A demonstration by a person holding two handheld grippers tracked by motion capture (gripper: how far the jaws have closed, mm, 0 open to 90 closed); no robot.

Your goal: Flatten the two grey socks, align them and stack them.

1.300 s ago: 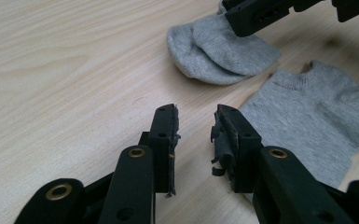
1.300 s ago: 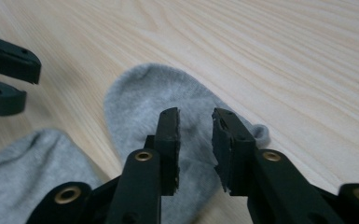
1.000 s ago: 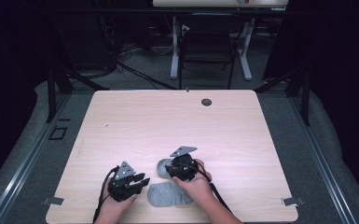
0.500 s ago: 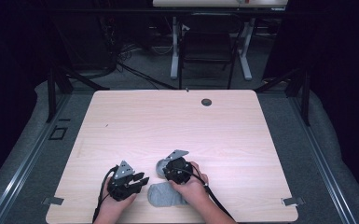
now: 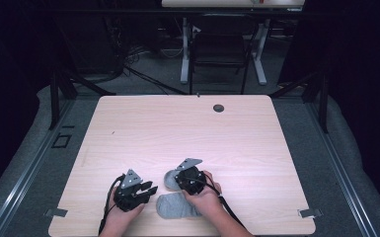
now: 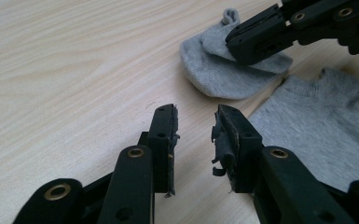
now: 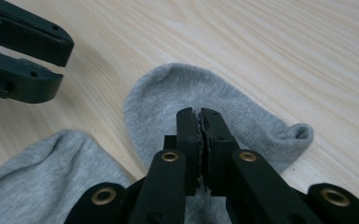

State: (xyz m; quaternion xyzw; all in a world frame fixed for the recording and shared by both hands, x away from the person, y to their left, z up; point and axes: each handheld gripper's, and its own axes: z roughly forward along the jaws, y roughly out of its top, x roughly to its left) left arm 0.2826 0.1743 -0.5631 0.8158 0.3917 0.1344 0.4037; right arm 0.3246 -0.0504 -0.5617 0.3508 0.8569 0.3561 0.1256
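Two grey socks lie near the table's front edge. The smaller, curled sock [image 5: 169, 181] [image 7: 168, 93] [image 6: 214, 74] is the farther one. My right gripper [image 5: 176, 180] [image 7: 199, 114] rests on it, and its jaws have just been closing: they now stand together with a fold of the sock pinched at their tips. The flatter sock [image 5: 175, 206] [image 6: 317, 126] [image 7: 42, 177] lies closer to me. To its left my left gripper [image 5: 149, 189] [image 6: 196, 126] hovers low over bare wood, half open with nothing between its worn pads.
The light wooden table [image 5: 187, 133] stretches away beyond the socks, with a round dark grommet [image 5: 218, 107] near its far edge. Metal brackets [image 5: 309, 213] sit at the front corners. A chair and desk legs stand on the floor behind.
My right gripper has tipped slightly left onto the smaller sock and its jaws have come together. The left gripper and the flatter sock have stayed put.
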